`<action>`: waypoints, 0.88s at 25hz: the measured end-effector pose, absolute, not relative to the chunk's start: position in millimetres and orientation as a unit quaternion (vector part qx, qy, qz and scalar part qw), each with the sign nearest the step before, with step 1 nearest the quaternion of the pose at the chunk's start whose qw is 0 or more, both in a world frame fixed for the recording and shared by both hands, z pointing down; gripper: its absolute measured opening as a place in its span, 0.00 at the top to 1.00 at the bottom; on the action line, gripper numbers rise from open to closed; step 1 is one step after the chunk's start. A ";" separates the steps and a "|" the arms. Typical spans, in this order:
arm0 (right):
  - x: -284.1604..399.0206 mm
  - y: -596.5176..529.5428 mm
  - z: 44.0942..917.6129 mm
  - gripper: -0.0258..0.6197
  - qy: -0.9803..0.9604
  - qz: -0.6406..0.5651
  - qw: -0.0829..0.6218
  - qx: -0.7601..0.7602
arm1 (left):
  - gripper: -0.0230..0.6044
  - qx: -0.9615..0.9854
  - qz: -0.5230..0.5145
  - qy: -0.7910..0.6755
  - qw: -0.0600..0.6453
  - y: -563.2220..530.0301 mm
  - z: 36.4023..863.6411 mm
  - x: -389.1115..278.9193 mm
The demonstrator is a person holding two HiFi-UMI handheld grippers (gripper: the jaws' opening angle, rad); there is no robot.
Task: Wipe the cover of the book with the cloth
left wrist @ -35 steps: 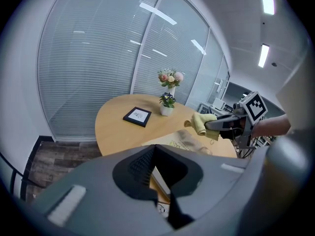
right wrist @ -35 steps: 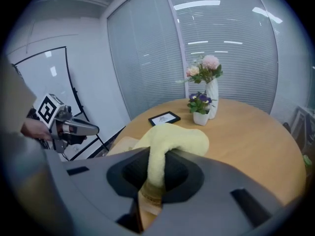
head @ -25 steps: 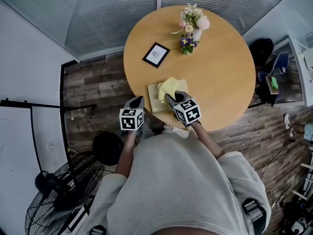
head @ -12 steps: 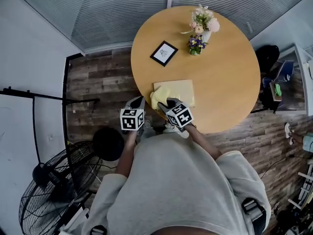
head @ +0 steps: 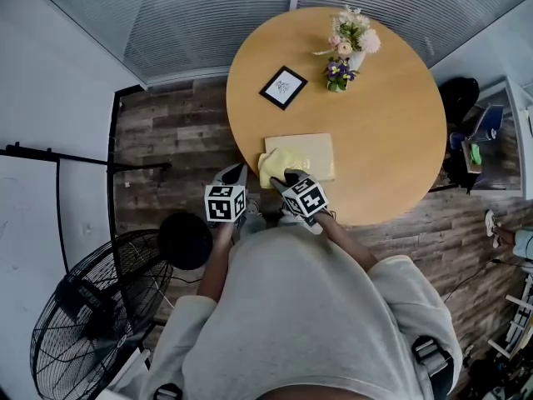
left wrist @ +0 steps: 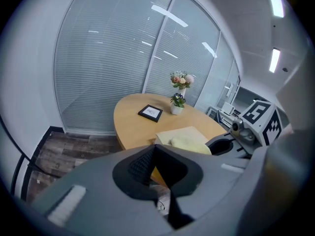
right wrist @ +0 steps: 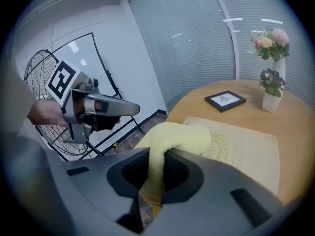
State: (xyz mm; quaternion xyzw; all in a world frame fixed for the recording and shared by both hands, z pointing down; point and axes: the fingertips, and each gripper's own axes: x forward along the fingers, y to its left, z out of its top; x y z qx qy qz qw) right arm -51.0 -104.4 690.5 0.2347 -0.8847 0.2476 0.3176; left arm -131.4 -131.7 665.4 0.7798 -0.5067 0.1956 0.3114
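One gripper works alone: the right gripper pinches the cloth in its fingers on the book, while the left gripper, fingers pressed together, braces nothing, so the book could slide.

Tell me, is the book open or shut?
Shut: the book lies flat with its cover up, and the cloth is over its corner.

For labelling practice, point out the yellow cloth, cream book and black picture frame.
yellow fabric cloth (right wrist: 181, 134): right gripper view, top fold
flat cream book (head: 315, 152): head view, bare cover
black picture frame (head: 283, 87): head view, centre
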 end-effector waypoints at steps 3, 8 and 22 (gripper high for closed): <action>-48.0 -102.1 702.2 0.87 -0.878 0.253 0.332 0.235 | 0.95 0.780 0.196 -0.506 0.311 -130.5 665.6 -131.6; -47.5 -100.7 710.3 0.87 -0.874 0.253 0.343 0.232 | 0.95 0.779 0.197 -0.505 0.315 -129.3 667.1 -132.3; -40.7 -101.6 711.5 0.87 -0.873 0.266 0.339 0.229 | 0.95 0.784 0.201 -0.498 0.312 -131.6 666.2 -125.1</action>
